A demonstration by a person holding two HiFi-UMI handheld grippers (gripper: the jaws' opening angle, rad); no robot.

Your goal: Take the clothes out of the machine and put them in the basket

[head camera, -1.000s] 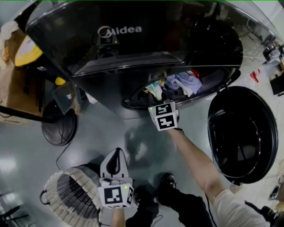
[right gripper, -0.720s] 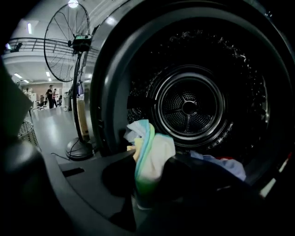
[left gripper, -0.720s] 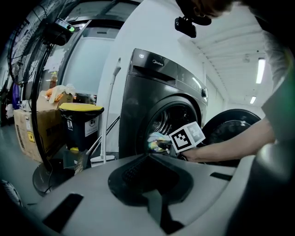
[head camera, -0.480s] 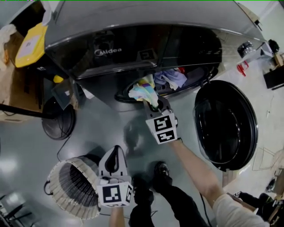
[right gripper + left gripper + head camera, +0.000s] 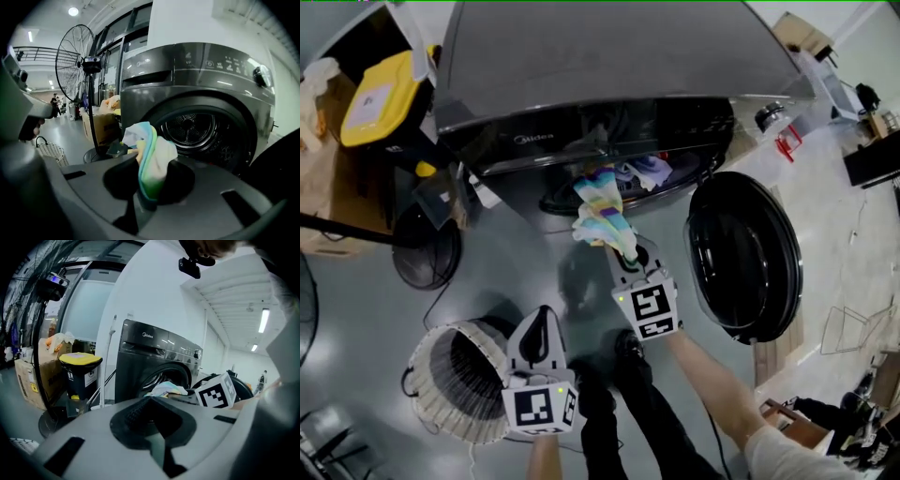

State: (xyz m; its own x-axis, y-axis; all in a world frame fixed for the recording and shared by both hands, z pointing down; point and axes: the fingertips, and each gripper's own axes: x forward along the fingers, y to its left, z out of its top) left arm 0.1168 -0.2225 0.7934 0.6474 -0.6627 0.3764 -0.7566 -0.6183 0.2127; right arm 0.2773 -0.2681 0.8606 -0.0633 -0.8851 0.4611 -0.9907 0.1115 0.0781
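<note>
Pastel-striped cloth garment (image 5: 602, 214), centre of frame, pulled clear of the dark grey front-loading washing machine (image 5: 609, 84) that held it a second ago, clamped in the right gripper (image 5: 628, 255); left gripper (image 5: 539, 319), jaws together and empty, beside the white woven basket (image 5: 450, 394), lower left, where the garment probably goes next

A glossy grey floor (image 5: 356, 319) lies under white walls (image 5: 154, 291) and ceiling strip lights (image 5: 263, 319), with a yellow-lidded bin (image 5: 79, 371), a cardboard box (image 5: 28, 383) and a tall standing fan (image 5: 75, 56) near frosted windows (image 5: 84, 310).
</note>
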